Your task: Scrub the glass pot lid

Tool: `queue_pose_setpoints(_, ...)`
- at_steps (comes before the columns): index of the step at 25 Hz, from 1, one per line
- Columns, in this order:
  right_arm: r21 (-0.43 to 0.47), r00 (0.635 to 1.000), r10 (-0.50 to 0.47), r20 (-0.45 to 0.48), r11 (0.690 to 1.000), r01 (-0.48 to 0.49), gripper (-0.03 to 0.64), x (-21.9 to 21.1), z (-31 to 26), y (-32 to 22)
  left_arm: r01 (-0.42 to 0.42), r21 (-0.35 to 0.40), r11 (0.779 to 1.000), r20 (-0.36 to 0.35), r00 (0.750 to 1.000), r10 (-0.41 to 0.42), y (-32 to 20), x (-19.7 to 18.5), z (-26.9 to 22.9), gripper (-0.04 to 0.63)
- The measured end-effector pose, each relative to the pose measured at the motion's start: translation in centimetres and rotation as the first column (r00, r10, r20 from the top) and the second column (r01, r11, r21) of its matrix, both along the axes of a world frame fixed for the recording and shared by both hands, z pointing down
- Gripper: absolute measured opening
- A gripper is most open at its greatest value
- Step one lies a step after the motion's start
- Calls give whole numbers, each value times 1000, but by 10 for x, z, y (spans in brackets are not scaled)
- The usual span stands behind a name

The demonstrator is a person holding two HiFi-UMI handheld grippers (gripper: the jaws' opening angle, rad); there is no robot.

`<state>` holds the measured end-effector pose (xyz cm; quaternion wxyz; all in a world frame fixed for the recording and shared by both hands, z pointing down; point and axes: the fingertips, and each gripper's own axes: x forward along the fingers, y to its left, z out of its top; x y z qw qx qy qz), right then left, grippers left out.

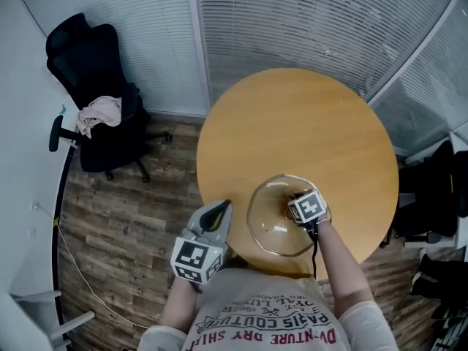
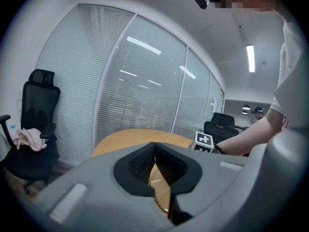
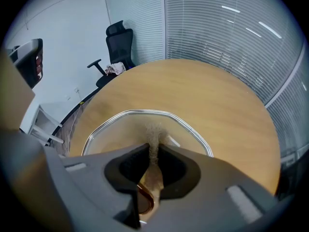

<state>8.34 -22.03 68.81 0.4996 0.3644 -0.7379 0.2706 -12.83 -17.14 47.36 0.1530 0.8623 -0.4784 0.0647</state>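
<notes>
We record the glass pot lid (image 1: 272, 224) as clear, glossy glass; its rim (image 3: 140, 112) as bright polished metal; the scrubbing pad (image 3: 154, 132) as tan, rough and fibrous; the table (image 1: 292, 123) as pale wood-look, smooth with a soft sheen. We list the left gripper (image 2: 155, 146) and right gripper (image 3: 153, 146) as matt grey plastic; their pads (image 3: 130, 166) as black, finely ribbed and dull. We enter the floor (image 1: 131, 218) as dark, grainy wood-look planks; the chair (image 1: 95, 72) as matt black; the cloth (image 1: 99, 113) on it as pale, crumpled fabric; the blinds (image 1: 307, 20) as thin, smooth slats; the shirt (image 1: 263, 320) as soft printed cloth.
</notes>
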Motion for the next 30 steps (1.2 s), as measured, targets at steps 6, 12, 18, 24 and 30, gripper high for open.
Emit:
queue_pose_setpoints(6,33,982,-180,-62,983,182,58,-30,-3,0,-25,17,1000,7,1000,25,0,11,-2,8)
queue_pose_setpoints(12,-40,973,-222,-61,975,220,58,-36,1,16,-5,15,1000,0,1000,5,6,5,-4,8)
queue_pose_setpoints(18,2,916,-386,-111,922,388,58,-58,-3,16,28,7,1000,-18,999,-28,10,0,-5,8)
queue_pose_setpoints(24,-31,869,-479,-128,877,479,58,-78,-3,34,45,-2,999,-7,999,-45,15,-5,-3,8)
queue_pose_setpoints(30,-58,818,-557,-144,830,555,58,-90,1,49,55,-15,998,4,998,-55,19,-10,2,8)
